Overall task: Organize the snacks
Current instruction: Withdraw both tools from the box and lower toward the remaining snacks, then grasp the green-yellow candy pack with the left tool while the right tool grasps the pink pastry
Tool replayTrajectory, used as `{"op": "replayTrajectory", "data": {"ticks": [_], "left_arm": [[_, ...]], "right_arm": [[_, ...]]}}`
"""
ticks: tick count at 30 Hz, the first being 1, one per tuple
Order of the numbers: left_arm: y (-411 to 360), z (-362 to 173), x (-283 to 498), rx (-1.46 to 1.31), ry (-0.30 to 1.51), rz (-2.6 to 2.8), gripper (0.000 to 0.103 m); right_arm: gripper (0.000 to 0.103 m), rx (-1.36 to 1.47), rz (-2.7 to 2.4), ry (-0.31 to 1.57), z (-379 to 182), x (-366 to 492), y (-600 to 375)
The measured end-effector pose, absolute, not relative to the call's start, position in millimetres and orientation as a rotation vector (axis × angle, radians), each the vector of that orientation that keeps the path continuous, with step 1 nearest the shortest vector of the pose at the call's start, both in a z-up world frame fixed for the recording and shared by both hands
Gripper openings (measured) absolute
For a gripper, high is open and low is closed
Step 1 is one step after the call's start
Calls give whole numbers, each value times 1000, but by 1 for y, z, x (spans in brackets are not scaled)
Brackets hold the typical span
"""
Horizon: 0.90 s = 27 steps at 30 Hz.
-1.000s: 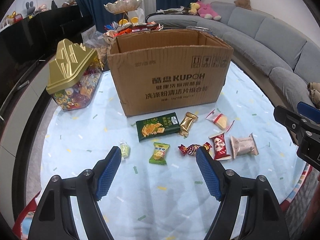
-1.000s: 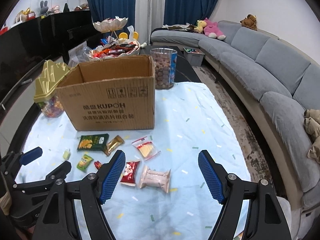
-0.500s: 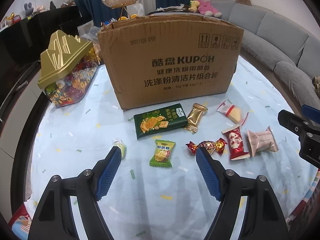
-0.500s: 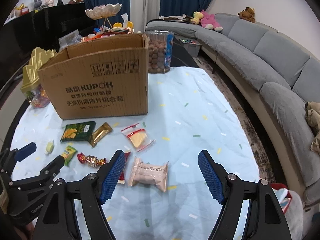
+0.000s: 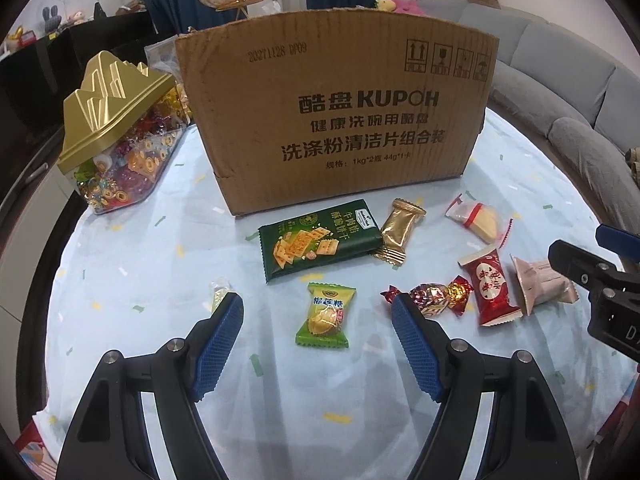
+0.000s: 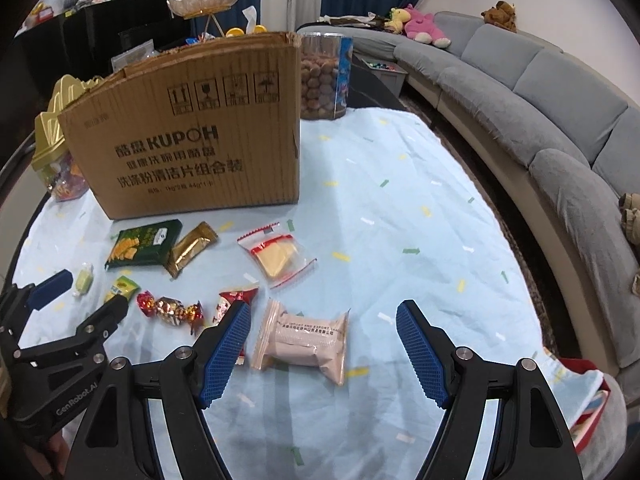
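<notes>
Now both grippers hang over the tablecloth [image 6: 400,208], jaws wide and empty. The left gripper [image 5: 318,316] frames the green candy [image 5: 325,315], pads clear of it on both sides; a foil sweet [image 5: 430,298] lies just by its right finger. The right gripper [image 6: 323,324] stands over the pink pack [image 6: 304,340], which lies flat between the fingers, untouched. A red packet [image 5: 489,286] sits between the two. Further back, the cracker pack [image 5: 318,240] and gold bar [image 5: 398,232] lie touching, just before the box [image 5: 336,120], with the clear bag [image 6: 278,254] off to the right.
</notes>
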<state>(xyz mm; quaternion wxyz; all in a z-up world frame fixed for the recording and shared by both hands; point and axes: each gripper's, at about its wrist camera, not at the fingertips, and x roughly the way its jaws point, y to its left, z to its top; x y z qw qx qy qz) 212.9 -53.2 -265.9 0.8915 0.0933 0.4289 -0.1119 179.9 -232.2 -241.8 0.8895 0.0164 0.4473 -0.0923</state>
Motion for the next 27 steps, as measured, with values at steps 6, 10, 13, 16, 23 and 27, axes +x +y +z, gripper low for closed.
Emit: {"op": "replayTrajectory", "data": {"ticks": [6, 10, 13, 16, 23, 27], "left_arm": [[-55, -276, 218, 196, 907, -248, 69], [-54, -281, 223, 186, 914, -251, 67], [-54, -284, 226, 180, 925, -256, 64], [-54, -288, 228, 177, 936, -260, 60], [-53, -291, 233, 154, 938, -267, 42], [-53, -291, 233, 149, 939, -275, 31]], "right_arm": [[76, 45, -187, 961, -255, 185, -233], [76, 44, -184, 971, -260, 189, -232], [76, 47, -184, 983, -265, 191, -233], [76, 51, -185, 1001, -272, 196, -235], [76, 58, -188, 1019, -282, 201, -236], [76, 75, -181, 1039, -290, 204, -238]]}}
